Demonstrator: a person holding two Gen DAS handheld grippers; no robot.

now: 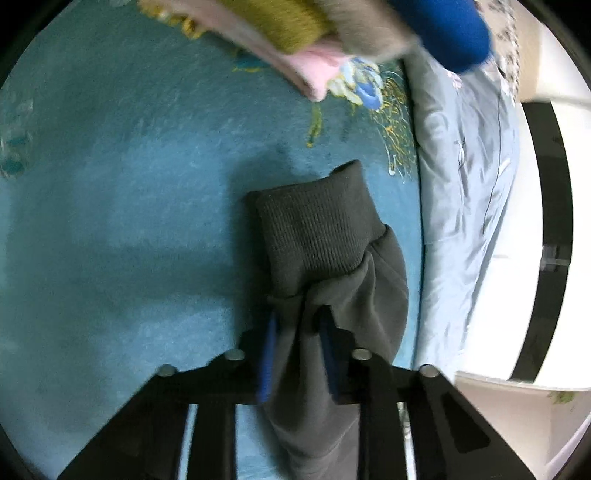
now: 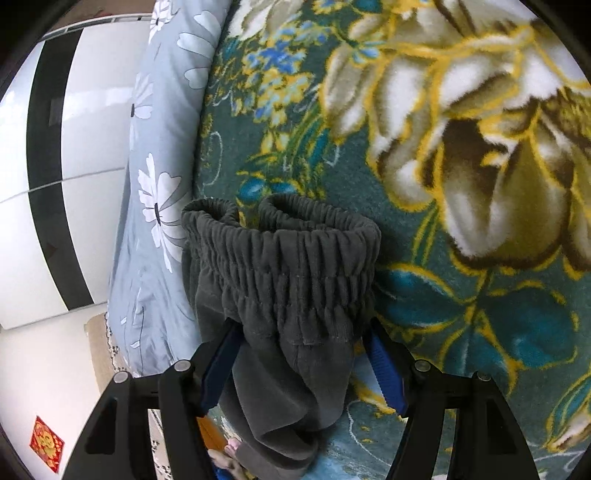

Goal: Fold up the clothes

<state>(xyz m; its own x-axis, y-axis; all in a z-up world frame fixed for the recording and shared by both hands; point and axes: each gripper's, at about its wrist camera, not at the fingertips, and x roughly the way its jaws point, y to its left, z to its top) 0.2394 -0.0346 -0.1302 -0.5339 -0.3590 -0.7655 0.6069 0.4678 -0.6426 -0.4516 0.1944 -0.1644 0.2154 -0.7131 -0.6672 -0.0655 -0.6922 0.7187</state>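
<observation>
your left tool [image 1: 295,350] is clamped on the dark grey trousers [image 1: 332,288] just below a ribbed ankle cuff [image 1: 314,229], the blue pads [image 1: 266,365] pressing bunched cloth from both sides. the cuff sticks out past the fingertips over the teal blanket [image 1: 129,221], and the rest of the leg runs back under the tool toward you. at the top of that view sits a stack of folded clothes [image 1: 295,33], pink, olive and blue layers, blurred. a pale blue floral quilt [image 1: 465,184] runs along the blanket's right edge.

your right tool [image 2: 303,354] is clamped on the same trousers [image 2: 288,332] at the gathered elastic waistband [image 2: 284,251]. its fingers stand wider than the left's, with a thick wad of fabric filling the gap between the blue pads [image 2: 221,365]. the waistband rises beyond the fingertips, its open rim facing away from you, above the blanket's large flower pattern [image 2: 480,147]. the same quilt [image 2: 159,184] lies to the left of it, and beyond that a white wardrobe with black stripes [image 2: 55,166]. whether the trousers touch the blanket in either view is not clear.
</observation>
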